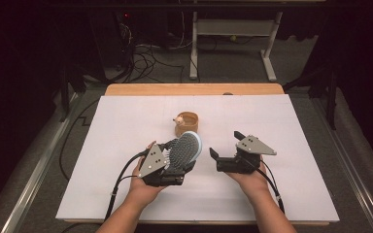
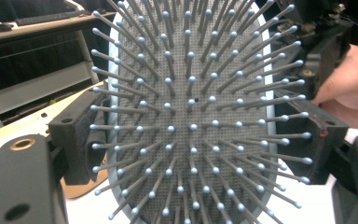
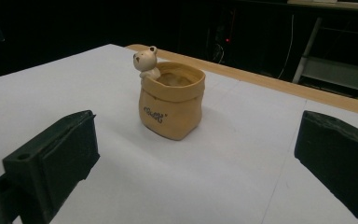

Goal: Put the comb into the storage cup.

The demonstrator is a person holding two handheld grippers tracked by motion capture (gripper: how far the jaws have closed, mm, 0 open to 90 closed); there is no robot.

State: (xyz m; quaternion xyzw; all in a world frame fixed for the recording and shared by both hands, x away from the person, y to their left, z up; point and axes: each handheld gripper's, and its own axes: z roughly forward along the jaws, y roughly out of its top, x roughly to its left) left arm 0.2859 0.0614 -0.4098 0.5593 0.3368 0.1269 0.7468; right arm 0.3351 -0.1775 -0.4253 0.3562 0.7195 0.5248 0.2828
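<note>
Your left gripper (image 1: pixel 175 158) has its jaws clamped on the hairbrush (image 1: pixel 184 148), one pad on each side of the oval head, and it holds the brush up off the tabletop (image 1: pixel 126 126), a little toward the near edge from the middle and slightly left of centre. In the left gripper view the brush's grey cushion and its rows of ball-tipped bristles (image 2: pixel 191 126) face the camera, with the pale blue rim running around them and a black jaw pad against each flank. Your right gripper (image 1: pixel 227 146) sits just beside it to the right, apart from the brush, with its jaws spread wide and nothing between them; its jaws point toward the middle of the tabletop. Ahead of both, near the centre of the white tabletop, stands the small tan sack-shaped pot (image 3: pixel 171 100), upright, with a little bear figure (image 3: pixel 145 61) peeking over its rim. The pot stands just beyond the brush head, toward the far edge, and neither tool touches it.
</note>
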